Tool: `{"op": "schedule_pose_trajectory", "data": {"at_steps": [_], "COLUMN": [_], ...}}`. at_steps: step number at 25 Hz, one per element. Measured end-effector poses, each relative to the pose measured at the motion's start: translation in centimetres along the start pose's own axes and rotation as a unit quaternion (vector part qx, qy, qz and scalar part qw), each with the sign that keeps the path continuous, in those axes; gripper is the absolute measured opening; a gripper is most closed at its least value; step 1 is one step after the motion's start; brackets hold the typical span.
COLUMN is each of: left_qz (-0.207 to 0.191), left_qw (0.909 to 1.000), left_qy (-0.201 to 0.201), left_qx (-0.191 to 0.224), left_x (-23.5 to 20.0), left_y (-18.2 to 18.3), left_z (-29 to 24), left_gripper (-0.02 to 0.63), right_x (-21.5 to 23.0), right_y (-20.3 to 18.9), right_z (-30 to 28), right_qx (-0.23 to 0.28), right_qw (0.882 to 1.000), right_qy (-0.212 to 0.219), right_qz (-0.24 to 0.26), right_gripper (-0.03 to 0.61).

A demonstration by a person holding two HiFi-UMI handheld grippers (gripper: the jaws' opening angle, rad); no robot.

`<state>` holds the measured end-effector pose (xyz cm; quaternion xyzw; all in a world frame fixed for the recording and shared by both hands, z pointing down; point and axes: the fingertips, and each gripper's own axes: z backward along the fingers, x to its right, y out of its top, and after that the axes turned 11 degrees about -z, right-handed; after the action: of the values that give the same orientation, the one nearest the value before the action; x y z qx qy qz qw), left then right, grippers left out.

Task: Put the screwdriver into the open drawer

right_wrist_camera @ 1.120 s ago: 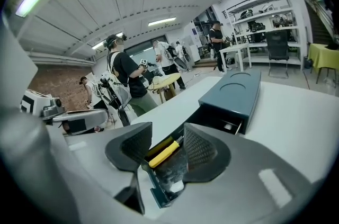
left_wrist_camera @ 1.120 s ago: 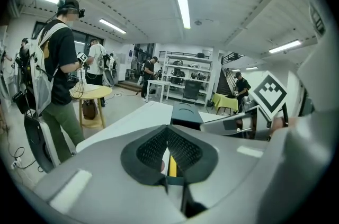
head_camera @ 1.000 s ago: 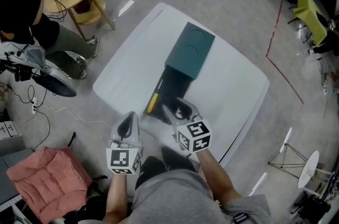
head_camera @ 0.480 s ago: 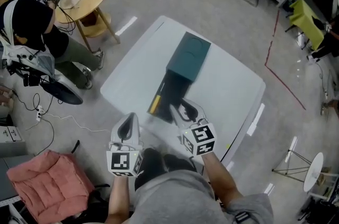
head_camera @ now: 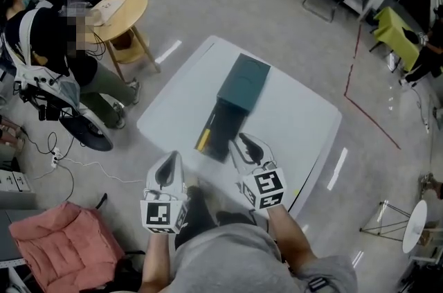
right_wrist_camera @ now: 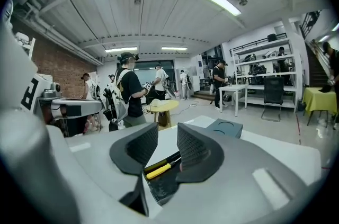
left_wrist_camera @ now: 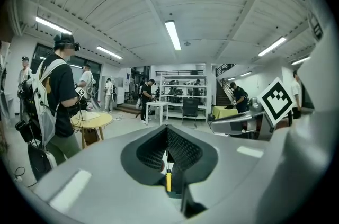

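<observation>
A teal cabinet [head_camera: 242, 82] stands on the white table [head_camera: 297, 118], its dark drawer [head_camera: 221, 134] pulled open toward me. The yellow-handled screwdriver [head_camera: 203, 136] lies inside the drawer along its left side; I see it too in the left gripper view [left_wrist_camera: 169, 180] and the right gripper view [right_wrist_camera: 159, 169]. My left gripper [head_camera: 168, 161] hangs in front of the table's near edge, its jaws together and empty. My right gripper [head_camera: 246, 143] hovers over the near edge just short of the drawer; its jaws are closing with nothing between them.
A round wooden side table [head_camera: 119, 7] and a seated person [head_camera: 48, 42] are at the left, with cables on the floor. A pink cushion [head_camera: 55, 236] lies at the lower left. A red tape line [head_camera: 360, 98] runs right of the table.
Both grippers have risen and drawn back from the drawer toward my body. The right gripper's jaws have narrowed. The screwdriver has stayed in the drawer.
</observation>
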<state>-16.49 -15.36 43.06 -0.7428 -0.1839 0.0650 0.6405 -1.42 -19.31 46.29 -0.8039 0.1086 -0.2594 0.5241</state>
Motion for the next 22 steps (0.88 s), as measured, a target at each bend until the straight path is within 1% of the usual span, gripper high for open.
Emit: {"op": "schedule_pose_trajectory", "data": {"at_steps": [5, 13, 22], "left_qz": [-0.002, -0.005, -0.005], "left_qw": [0.9999, 0.9996, 0.9989], "left_qy": [-0.01, -0.027, -0.046], "left_qx": [0.005, 0.01, 0.006], "left_x": [0.8, 2.2, 3.3], "left_y": [0.7, 1.3, 0.9], "left_z": [0.1, 0.2, 0.1], "left_gripper": [0.011, 0.011, 0.011], "right_x": [0.4, 0.9, 1.4], "right_y": [1.0, 1.5, 0.2], "right_z": [1.6, 4.0, 5.7], "right_qx": [0.017, 0.039, 0.043], "right_qw": [1.0, 0.998, 0.997], "right_qy": [-0.019, -0.038, -0.055], "right_qz": [0.016, 0.024, 0.024], "right_gripper": [0.089, 0.056, 0.028]}}
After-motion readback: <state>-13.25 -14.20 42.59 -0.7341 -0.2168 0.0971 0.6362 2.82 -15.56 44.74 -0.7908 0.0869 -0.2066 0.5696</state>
